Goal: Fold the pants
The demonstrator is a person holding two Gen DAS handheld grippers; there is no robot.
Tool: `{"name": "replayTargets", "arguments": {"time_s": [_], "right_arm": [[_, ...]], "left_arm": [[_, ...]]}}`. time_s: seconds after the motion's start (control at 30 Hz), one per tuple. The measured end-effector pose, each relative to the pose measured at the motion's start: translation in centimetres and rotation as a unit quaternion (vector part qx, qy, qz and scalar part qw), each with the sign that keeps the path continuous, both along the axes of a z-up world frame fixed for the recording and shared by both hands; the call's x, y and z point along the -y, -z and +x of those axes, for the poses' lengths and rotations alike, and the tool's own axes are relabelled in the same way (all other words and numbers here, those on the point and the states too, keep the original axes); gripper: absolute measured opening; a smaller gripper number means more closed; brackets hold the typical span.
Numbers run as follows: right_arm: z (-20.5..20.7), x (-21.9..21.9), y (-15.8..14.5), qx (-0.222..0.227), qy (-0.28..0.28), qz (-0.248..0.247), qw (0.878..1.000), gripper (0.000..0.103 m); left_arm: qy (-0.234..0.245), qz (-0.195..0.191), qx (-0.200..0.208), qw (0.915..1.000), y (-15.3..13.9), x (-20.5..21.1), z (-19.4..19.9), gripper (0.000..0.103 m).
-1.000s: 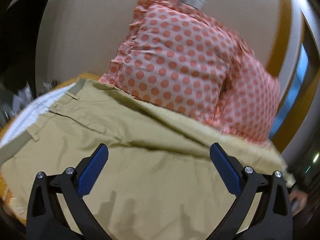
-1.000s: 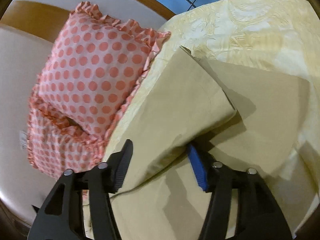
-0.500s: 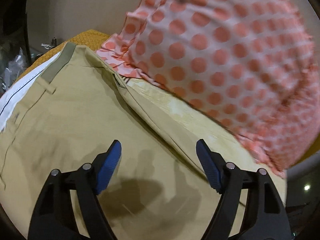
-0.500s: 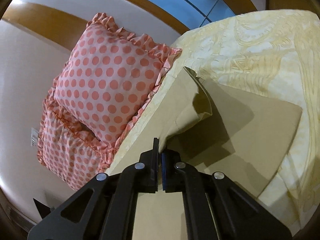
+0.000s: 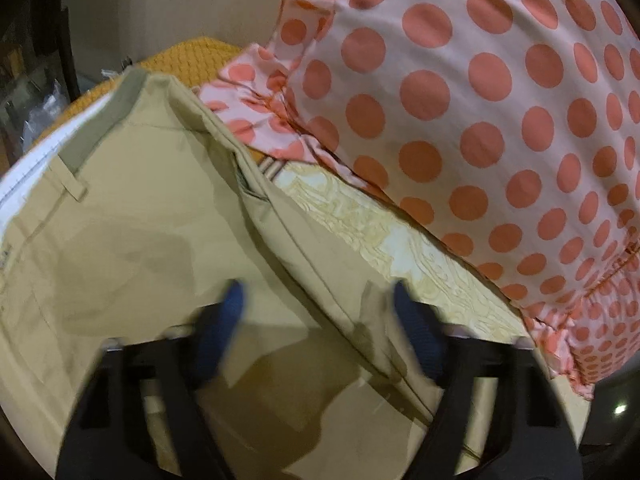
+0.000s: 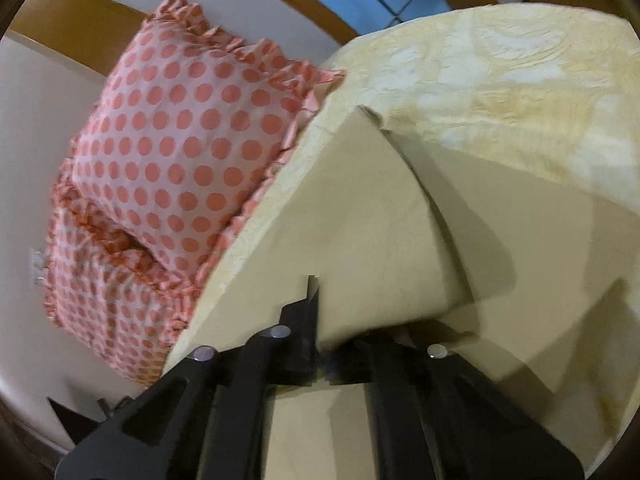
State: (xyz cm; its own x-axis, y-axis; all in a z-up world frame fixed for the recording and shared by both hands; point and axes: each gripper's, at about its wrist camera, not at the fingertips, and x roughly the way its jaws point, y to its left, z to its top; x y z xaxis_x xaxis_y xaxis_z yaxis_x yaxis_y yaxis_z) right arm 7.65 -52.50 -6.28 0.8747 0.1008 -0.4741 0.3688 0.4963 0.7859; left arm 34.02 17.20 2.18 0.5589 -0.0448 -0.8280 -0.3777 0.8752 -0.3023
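Khaki pants (image 5: 152,216) lie on a pale yellow bedspread (image 5: 404,248), waistband at the far left in the left wrist view. My left gripper (image 5: 320,308) is open, its blue pads straddling the pants' long side seam, close above the cloth. In the right wrist view my right gripper (image 6: 320,320) is shut on the pants' leg fabric (image 6: 384,232), lifting a leg so it curves over the flat part of the pants below. The leg's hem end (image 6: 366,114) points toward the far side of the bed (image 6: 500,92).
Two pink pillows with orange dots (image 6: 188,136) lean against the headboard (image 6: 36,128) beside the pants, also close at the right of the left wrist view (image 5: 500,92). An orange knitted cloth (image 5: 188,56) lies beyond the waistband. The bed edge drops off at the left.
My left gripper has moved closer to the pillow and lower over the seam, still open. My right gripper closed on the leg fabric and has lifted and carried it.
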Motion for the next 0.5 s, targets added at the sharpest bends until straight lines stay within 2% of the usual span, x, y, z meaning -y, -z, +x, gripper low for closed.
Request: {"name": "replayTargets", "arguments": {"time_s": [0.03,0.07,0.1,0.17,0.23,0.33,0.43,0.5], "right_arm": [[-0.3,0.1,-0.2,0.014,0.004,0.004,1.000,0.001],[-0.7,0.2,-0.4,0.026,0.006,0.007,1.000,0.001],[-1.0,0.3,-0.8,0.037,0.006,0.007,0.999,0.001],[-1.7,0.4,-1.7,0.052,0.008,-0.002,0.999,0.001],[-3.0,0.7,-2.9,0.072,0.016,-0.012,0.997,0.001],[-4.6,1.4,-4.1,0.082,0.036,-0.036,0.995,0.001],[-5.7,2.3,-3.5,0.061,0.049,-0.039,0.996,0.001],[-6.2,2.5,-2.7,0.040,0.058,-0.044,0.997,0.001]], "left_arm": [[0.015,-0.018,0.004,0.9997,0.0,0.1,0.0,0.003],[0.018,-0.048,0.010,0.9986,0.0,-0.3,-0.5,0.002],[0.014,-0.060,0.027,0.9977,-0.4,-0.7,-1.4,0.002],[0.026,-0.059,0.052,0.9966,-1.7,-1.1,-3.7,0.002],[0.042,-0.060,0.088,0.9935,-3.9,-1.4,-8.0,0.002],[0.058,-0.055,0.138,0.9872,-6.7,-1.9,-17.3,0.003],[0.057,-0.053,0.145,0.9864,-6.3,-2.1,-24.7,0.004],[0.051,-0.056,0.132,0.9883,-4.5,-2.2,-29.0,0.004]]}}
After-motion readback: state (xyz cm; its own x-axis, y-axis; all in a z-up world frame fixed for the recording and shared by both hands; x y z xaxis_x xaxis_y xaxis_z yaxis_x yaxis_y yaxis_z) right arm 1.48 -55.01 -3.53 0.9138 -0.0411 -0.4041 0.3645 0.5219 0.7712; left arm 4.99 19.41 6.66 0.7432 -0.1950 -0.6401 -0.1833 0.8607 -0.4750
